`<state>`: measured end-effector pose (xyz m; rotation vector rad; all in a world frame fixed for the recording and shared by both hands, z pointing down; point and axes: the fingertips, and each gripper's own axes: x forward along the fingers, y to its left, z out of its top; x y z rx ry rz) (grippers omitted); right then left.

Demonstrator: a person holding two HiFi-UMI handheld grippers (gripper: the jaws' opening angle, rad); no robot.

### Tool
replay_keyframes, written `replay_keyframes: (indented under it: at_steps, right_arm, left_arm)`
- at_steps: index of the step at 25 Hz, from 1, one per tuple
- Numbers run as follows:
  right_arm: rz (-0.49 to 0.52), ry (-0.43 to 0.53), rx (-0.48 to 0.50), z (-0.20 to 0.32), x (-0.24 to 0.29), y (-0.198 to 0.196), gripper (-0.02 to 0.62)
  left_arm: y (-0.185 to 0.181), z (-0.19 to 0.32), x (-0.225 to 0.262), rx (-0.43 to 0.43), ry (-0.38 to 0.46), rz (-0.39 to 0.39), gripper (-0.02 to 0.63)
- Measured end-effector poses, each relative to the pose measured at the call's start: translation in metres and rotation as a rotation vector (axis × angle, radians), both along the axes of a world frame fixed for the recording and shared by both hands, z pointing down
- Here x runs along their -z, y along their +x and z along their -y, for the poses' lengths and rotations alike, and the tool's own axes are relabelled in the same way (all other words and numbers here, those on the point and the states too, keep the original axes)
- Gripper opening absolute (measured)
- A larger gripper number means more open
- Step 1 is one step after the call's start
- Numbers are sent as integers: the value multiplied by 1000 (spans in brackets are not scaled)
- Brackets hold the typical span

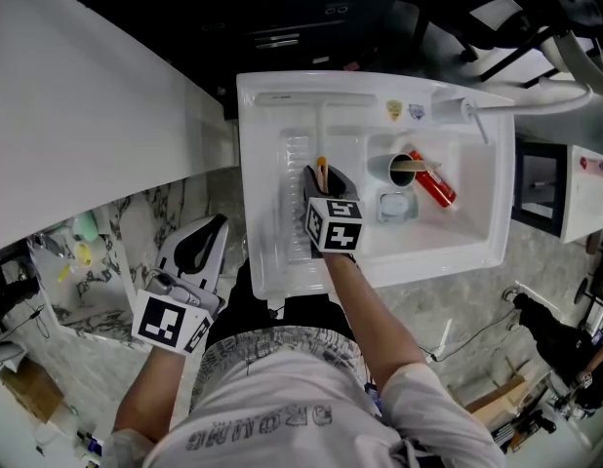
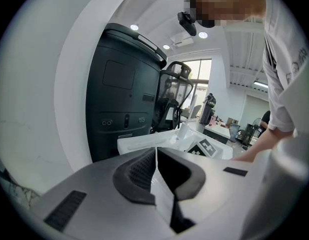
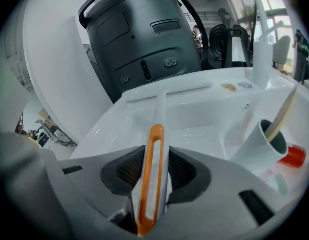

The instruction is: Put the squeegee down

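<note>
The squeegee has a white handle with an orange loop end. Its blade lies along the far rim of the white sink unit. My right gripper is over the left basin, shut on the handle near the loop; the right gripper view shows the handle running forward between the pads. My left gripper hangs off the sink's left side above the floor. Its jaws meet with nothing in them, as the left gripper view also shows.
The right basin holds a white cup with a wooden stick, a red bottle and a small clear tub. A tap stands at the back right. A dark machine rises behind the sink and a white curved panel lies left.
</note>
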<state>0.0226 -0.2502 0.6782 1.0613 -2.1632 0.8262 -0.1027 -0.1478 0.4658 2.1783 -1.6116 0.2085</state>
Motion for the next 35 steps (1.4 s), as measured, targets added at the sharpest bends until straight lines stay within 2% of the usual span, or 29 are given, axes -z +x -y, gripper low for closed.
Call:
replay_keyframes:
  at_steps: [8, 12, 20, 35]
  right_arm:
    - [-5, 5, 4, 0, -2, 1, 129]
    - [1, 0, 13, -1, -2, -1, 175]
    - [10, 7, 17, -1, 6, 1, 207]
    - [17, 117, 40, -3, 56, 11, 221]
  left_arm:
    - [2, -1, -3, 0, -1, -2, 21]
    - [2, -2, -3, 0, -1, -2, 22]
    - [3, -2, -2, -1, 5, 0, 22]
    - [3, -4, 15, -18, 52, 1, 21]
